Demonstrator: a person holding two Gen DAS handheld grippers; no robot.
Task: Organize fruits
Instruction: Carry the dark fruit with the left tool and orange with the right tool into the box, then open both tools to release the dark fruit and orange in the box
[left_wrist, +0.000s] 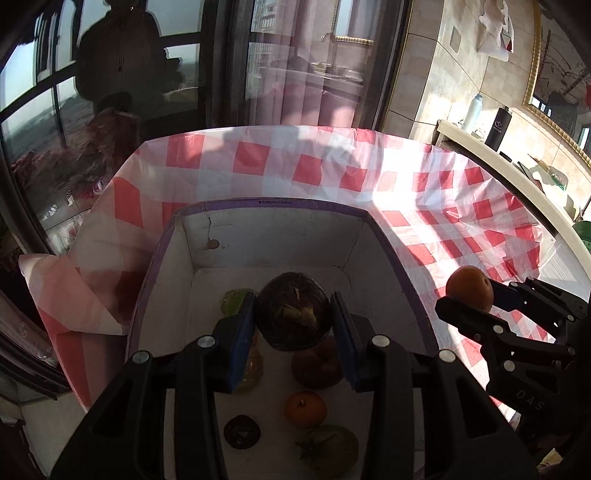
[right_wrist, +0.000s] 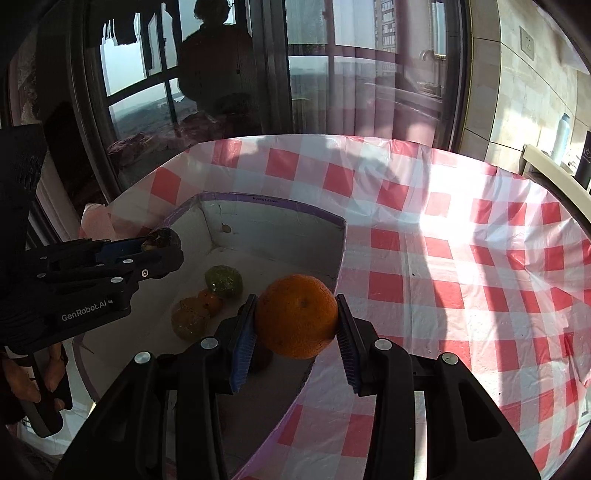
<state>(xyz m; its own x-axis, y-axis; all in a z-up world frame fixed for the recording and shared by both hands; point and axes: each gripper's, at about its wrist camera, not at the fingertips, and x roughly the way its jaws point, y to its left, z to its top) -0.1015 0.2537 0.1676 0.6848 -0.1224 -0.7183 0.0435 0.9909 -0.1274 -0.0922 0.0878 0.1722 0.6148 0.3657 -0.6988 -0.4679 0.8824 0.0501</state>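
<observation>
My left gripper (left_wrist: 293, 321) is shut on a dark purple mangosteen (left_wrist: 293, 314) and holds it above the white box (left_wrist: 273, 236). In the right wrist view the left gripper (right_wrist: 162, 245) shows at the left, over the box (right_wrist: 280, 221). My right gripper (right_wrist: 295, 321) is shut on an orange (right_wrist: 297, 315) and holds it above the box's right wall. The right gripper (left_wrist: 469, 295) with the orange (left_wrist: 469, 288) also shows in the left wrist view, right of the box. Several fruits lie in the box: a small orange (left_wrist: 306, 409), a green fruit (right_wrist: 223, 281), a dark fruit (left_wrist: 242, 431).
The box stands on a table with a red and white checked cloth (right_wrist: 443, 266). Dark windows (right_wrist: 147, 92) stand behind the table. A side shelf (left_wrist: 491, 147) with bottles runs along the right wall. The person's hand (right_wrist: 22, 376) holds the left gripper's handle.
</observation>
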